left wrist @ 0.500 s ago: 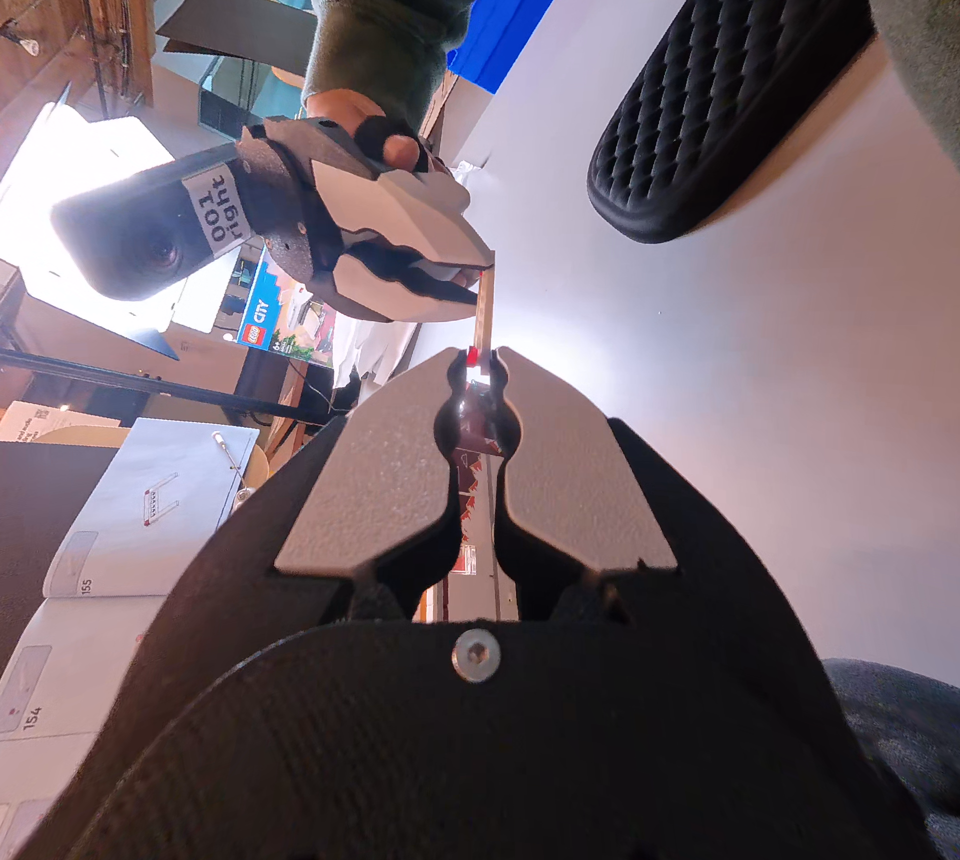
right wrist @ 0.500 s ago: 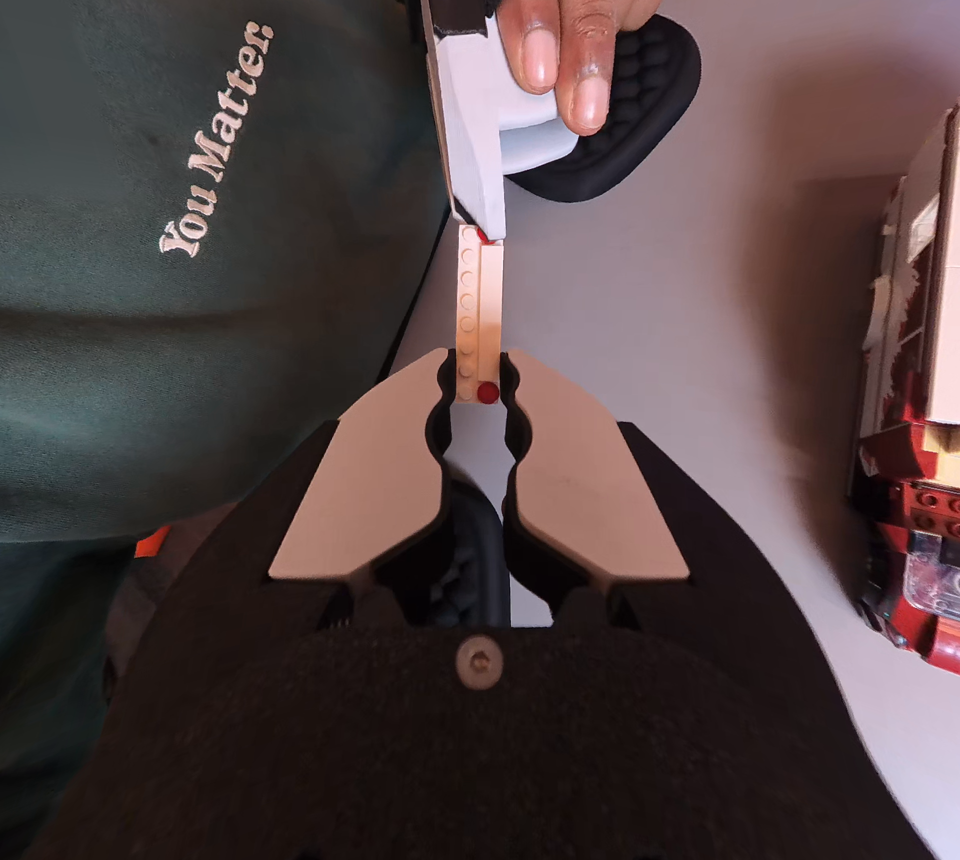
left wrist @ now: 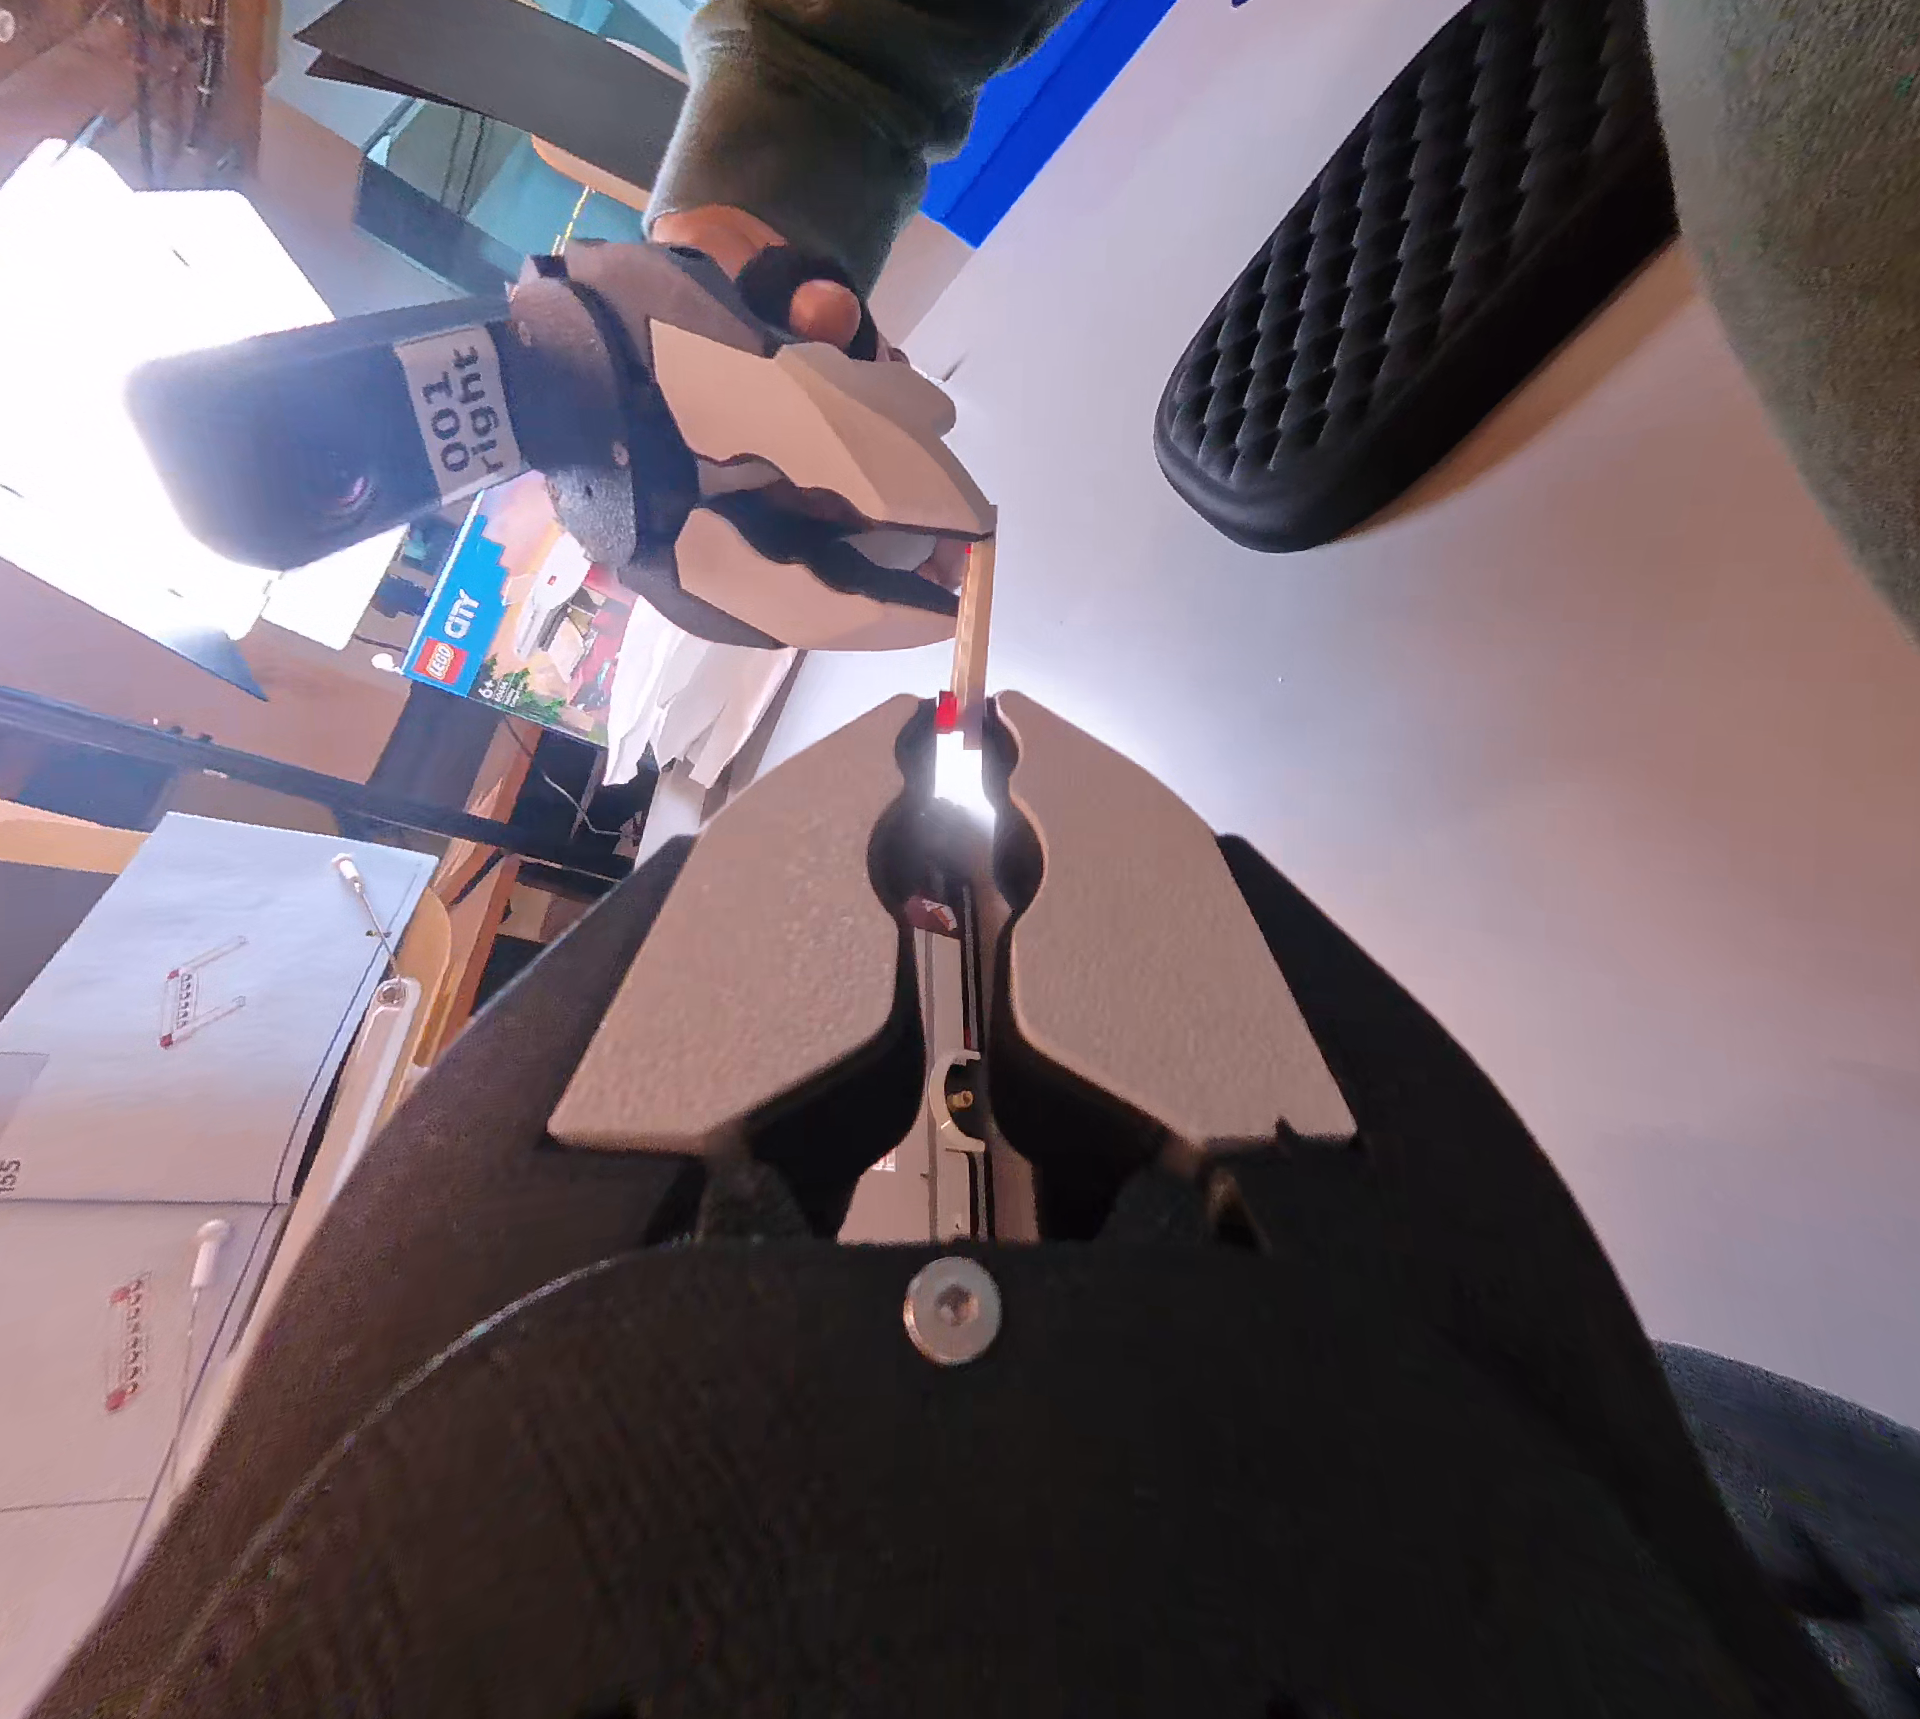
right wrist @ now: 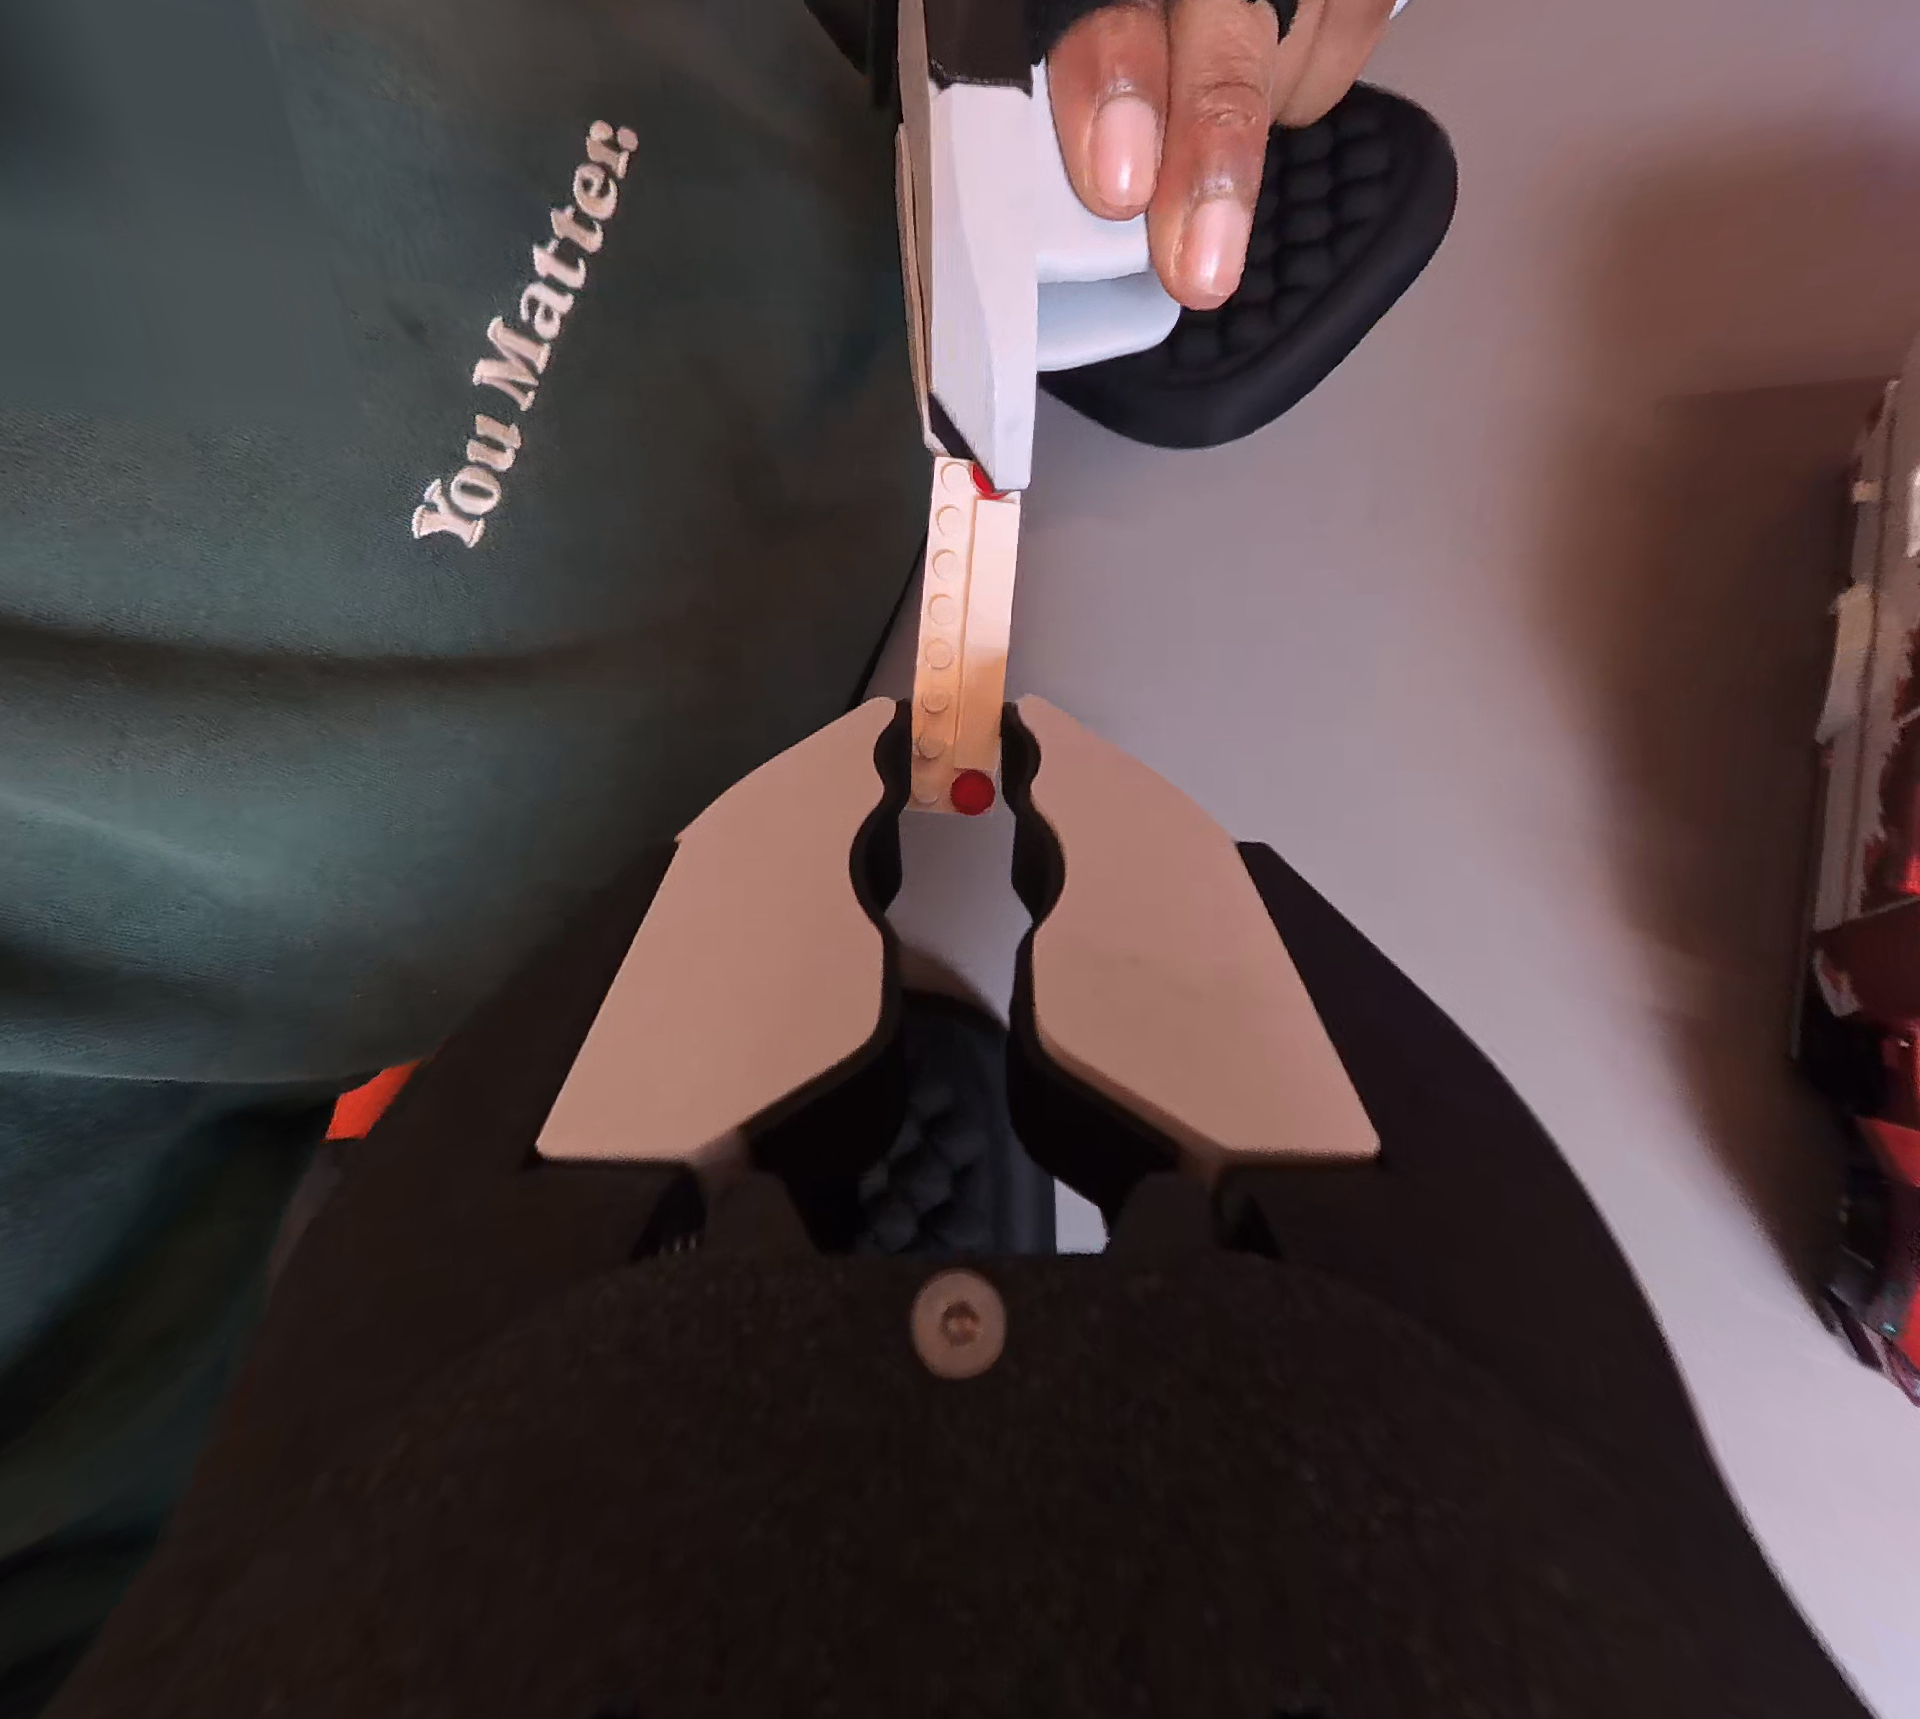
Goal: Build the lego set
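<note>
A: In the left wrist view, what sits at the tips?

B: The left gripper point(left wrist: 961, 713), at frame centre, is nearly closed on one end of a long, thin cream-white studded brick plate point(left wrist: 974, 630) with a small red round stud point(left wrist: 945, 706); both pads press it. The plate runs up the frame to the right gripper point(left wrist: 961, 552), held by a hand point(left wrist: 821, 298) in a dark green sleeve point(left wrist: 883, 7), whose fingers clamp the far end. At upper right lies a black dimpled pad point(left wrist: 1392, 287) on the white table point(left wrist: 1455, 838); at lower left an open instruction booklet point(left wrist: 187, 1046), and left of centre a blue toy-set box point(left wrist: 499, 620)

A: And the right wrist view?

B: The right gripper point(right wrist: 956, 765) pinches the plate's point(right wrist: 961, 630) near end at centre, narrow gap, pads against its edges, the red stud point(right wrist: 971, 789) between them. The left gripper point(right wrist: 977, 474) bites the far end above, held by a strapped hand point(right wrist: 1195, 59). A dark green sweatshirt point(right wrist: 364, 526) fills the left, and a red-and-white brick model point(right wrist: 1870, 838) sits at the right edge
</note>
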Tool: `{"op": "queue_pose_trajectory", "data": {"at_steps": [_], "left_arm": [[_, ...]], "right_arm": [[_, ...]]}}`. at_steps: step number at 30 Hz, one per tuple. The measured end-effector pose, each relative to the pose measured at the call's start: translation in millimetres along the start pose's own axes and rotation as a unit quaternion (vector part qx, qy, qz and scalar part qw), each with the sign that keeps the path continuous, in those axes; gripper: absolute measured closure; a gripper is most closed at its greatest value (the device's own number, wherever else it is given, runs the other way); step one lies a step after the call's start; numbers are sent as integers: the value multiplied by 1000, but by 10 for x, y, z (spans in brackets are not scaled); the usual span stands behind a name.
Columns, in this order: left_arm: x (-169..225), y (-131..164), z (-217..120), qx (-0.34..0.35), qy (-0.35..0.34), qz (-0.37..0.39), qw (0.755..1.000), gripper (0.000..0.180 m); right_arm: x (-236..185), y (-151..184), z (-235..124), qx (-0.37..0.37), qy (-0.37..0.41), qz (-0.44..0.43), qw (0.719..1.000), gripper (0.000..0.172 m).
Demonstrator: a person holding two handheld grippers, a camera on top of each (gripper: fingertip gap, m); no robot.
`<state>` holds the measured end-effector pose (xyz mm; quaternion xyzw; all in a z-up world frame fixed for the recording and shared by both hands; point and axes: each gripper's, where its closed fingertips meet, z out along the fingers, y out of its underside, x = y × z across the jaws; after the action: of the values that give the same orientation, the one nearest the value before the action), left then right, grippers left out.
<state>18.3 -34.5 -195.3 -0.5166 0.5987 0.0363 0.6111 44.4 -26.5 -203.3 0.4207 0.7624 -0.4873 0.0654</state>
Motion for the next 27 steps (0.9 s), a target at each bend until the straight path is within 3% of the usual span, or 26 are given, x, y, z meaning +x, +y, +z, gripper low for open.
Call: {"op": "queue_pose_trajectory", "data": {"at_steps": [3,7,10,12,27], "left_arm": [[-63,8,-20,1,-5,-20,1000,172],[-165,38,-48,0,-12,-49,999,172],[-212,40,-54,5,-14,-64,998,172],[-220,30,-44,6,-11,-70,997,172],[-250,-111,-82,20,7,-103,994,173]], "right_arm": [[42,-97,-44,16,58,-36,998,142],[3,-232,-20,13,169,-147,974,131],[193,-237,7,-27,307,-240,920,141],[248,-278,8,-19,358,-266,895,160],[95,-416,-56,39,476,-385,790,166]]}}
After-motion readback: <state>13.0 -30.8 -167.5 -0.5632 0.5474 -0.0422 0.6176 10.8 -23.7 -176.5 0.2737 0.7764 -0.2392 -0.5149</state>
